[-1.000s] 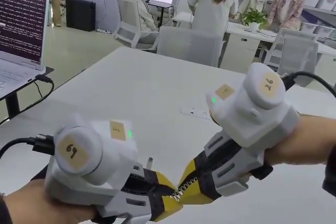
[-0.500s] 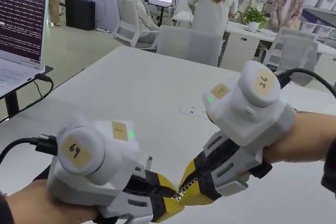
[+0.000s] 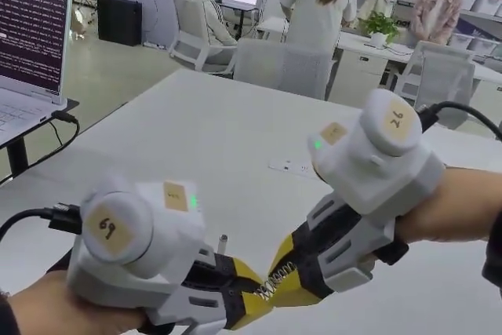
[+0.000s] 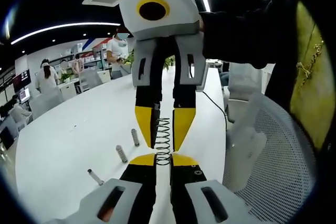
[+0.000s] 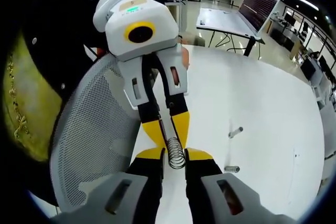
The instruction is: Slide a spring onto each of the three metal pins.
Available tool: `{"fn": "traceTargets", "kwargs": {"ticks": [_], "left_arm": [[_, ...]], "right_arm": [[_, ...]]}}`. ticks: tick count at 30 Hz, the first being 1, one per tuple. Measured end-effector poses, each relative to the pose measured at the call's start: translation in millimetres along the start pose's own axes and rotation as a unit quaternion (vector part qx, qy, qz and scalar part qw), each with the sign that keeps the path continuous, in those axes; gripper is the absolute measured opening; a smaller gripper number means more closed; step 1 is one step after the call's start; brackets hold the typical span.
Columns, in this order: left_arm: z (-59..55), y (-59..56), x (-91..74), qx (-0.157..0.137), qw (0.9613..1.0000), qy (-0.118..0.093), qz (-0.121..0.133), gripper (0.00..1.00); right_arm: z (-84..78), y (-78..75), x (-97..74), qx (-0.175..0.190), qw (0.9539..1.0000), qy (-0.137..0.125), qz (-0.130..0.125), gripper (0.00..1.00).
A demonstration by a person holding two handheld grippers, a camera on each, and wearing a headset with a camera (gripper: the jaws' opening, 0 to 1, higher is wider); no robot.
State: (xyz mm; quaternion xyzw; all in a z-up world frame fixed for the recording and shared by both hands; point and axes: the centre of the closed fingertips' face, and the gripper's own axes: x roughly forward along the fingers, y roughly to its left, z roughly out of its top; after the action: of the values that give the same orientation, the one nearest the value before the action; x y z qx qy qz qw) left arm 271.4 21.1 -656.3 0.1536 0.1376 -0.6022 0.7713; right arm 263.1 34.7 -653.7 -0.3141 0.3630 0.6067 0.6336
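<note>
Spring [image 4: 164, 139]: stretched between both grippers' tips, above the table [image 4: 63, 145].
Left gripper [image 4: 164, 161]: narrow, nipping one end.
Right gripper [image 5: 175, 157]: narrow, nipping the other end.
Pins [image 4: 121, 153]: three, bare, nearby.
Tip: hold with one gripper only, align the bore over the nearest pin, then lower straight.

Bright, even light from a long white ceiling strip lamp [image 4: 58, 27] leaves faint shadows on the white matte tabletop [image 3: 235, 139]; fisheye edges bend straight lines.

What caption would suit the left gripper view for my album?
Left tool and right tool hold one spring between their yellow tips, near three metal pins on a white table.
</note>
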Motion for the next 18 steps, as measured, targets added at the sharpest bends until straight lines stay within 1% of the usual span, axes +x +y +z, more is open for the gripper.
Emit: {"fn": "traceTargets", "kwargs": {"ticks": [2,10,18], "left_arm": [[0.9,0.2,-0.2,-0.002,1.0,-0.003,0.001,0.01],[1.2,0.5,-0.5,0.001,1.0,-0.004,0.004,0.01],[1.4,0.1,0.7,-0.002,1.0,-0.005,0.004,0.01]], "right_arm": [[0.6,-0.4,0.2,-0.001,1.0,-0.002,-0.002,0.12],[2.1,-0.7,0.2,-0.005,1.0,-0.004,-0.003,0.09],[1.6,-1.2,0.4,-0.009,0.9999,0.004,-0.005,0.08]]}}
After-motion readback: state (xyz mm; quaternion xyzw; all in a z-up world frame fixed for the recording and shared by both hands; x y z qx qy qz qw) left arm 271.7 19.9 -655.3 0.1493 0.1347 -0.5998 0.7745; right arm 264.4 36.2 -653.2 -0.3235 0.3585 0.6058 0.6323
